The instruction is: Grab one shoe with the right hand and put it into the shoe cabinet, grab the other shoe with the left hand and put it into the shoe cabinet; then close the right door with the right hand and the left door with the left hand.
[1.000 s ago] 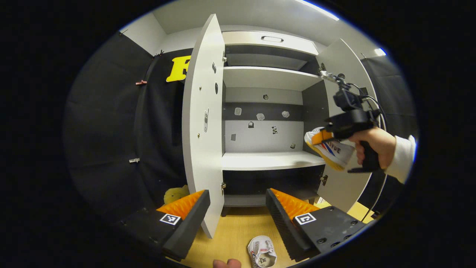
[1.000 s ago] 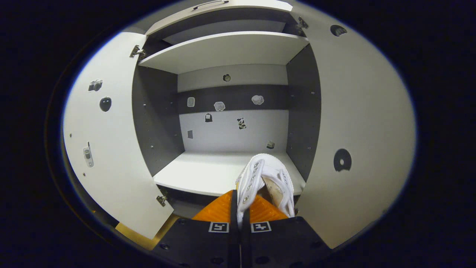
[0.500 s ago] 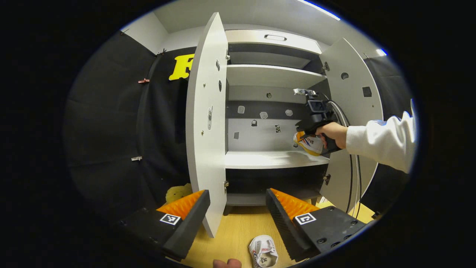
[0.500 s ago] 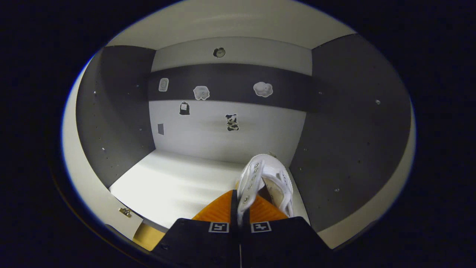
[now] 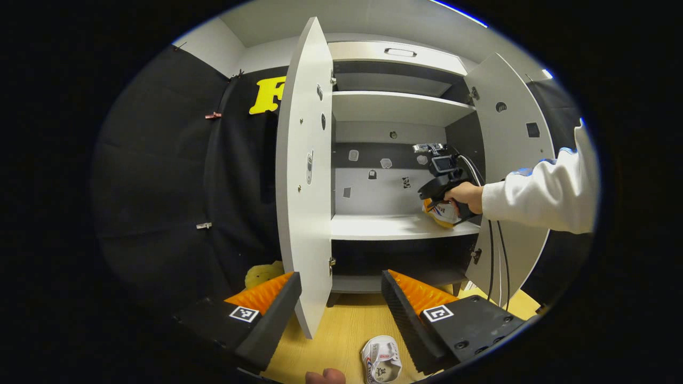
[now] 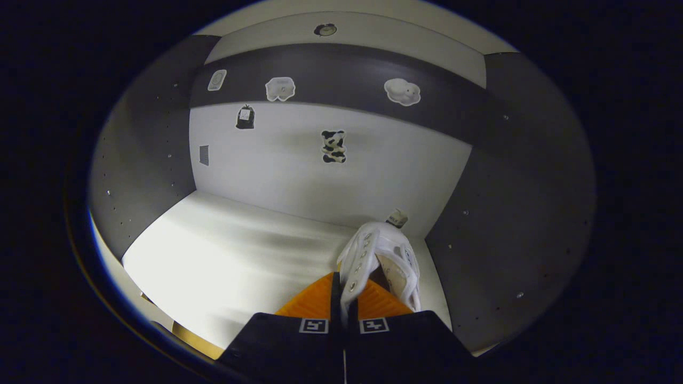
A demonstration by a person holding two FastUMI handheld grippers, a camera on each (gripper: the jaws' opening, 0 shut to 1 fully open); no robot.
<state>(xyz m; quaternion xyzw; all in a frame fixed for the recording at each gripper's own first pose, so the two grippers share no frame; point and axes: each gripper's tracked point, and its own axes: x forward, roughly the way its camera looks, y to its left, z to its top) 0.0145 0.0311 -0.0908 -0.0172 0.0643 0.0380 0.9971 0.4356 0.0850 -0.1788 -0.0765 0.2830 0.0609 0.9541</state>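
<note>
In the right gripper view, my right gripper (image 6: 344, 296) is shut on the collar of a white shoe (image 6: 381, 258), held low over the right end of the cabinet's middle shelf (image 6: 235, 261). In the left gripper view that same gripper (image 5: 445, 184) and the hand holding it reach inside the cabinet, with the shoe (image 5: 440, 212) at the shelf (image 5: 384, 226). My left gripper (image 5: 341, 301) is open, low over the wooden floor. The other white shoe (image 5: 381, 365) lies on the floor just below it. Both cabinet doors, the left door (image 5: 304, 176) and the right door (image 5: 512, 133), stand open.
The left door's edge sits between my left fingers in the left gripper view. A yellow soft object (image 5: 261, 273) lies on the floor left of the cabinet. A white sleeve (image 5: 539, 192) and cables (image 5: 496, 256) cross the right door. Stickers dot the cabinet's back wall (image 6: 331, 165).
The right gripper has pushed deeper into the cabinet with the shoe, lowering toward the shelf's right end. The left gripper has barely moved.
</note>
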